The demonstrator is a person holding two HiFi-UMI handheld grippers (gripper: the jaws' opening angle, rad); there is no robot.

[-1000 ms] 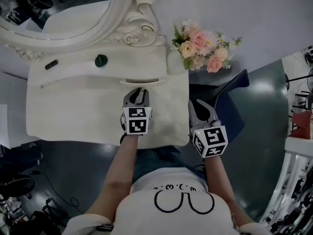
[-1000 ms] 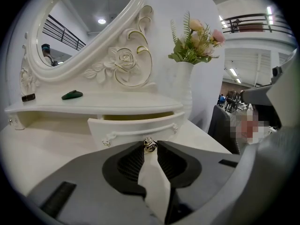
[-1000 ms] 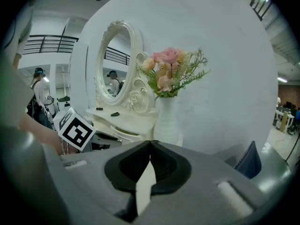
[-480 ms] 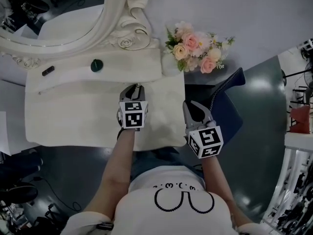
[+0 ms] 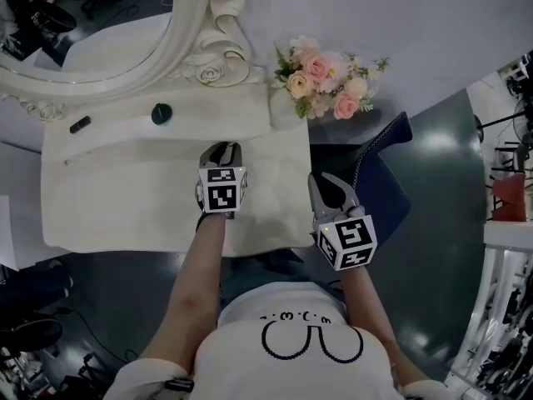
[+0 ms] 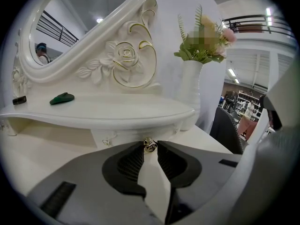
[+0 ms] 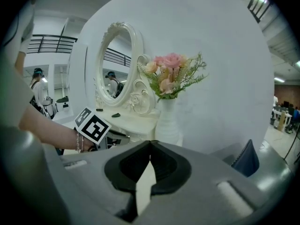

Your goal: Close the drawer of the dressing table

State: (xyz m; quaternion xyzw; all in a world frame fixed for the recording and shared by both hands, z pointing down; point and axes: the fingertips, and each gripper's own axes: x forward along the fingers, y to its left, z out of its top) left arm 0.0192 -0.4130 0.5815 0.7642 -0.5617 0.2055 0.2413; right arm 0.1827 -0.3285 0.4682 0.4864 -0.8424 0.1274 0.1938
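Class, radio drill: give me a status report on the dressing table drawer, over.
Left gripper shut on drawer knob. Right gripper shut, empty, off to the side. Drawer looks pushed in. Nothing seen blocking it.

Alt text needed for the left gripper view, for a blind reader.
The left gripper grips a small gold-and-white drawer knob beneath the upper shelf of the white dressing table. Behind stand an ornate carved mirror, a green object and a white vase of flowers.
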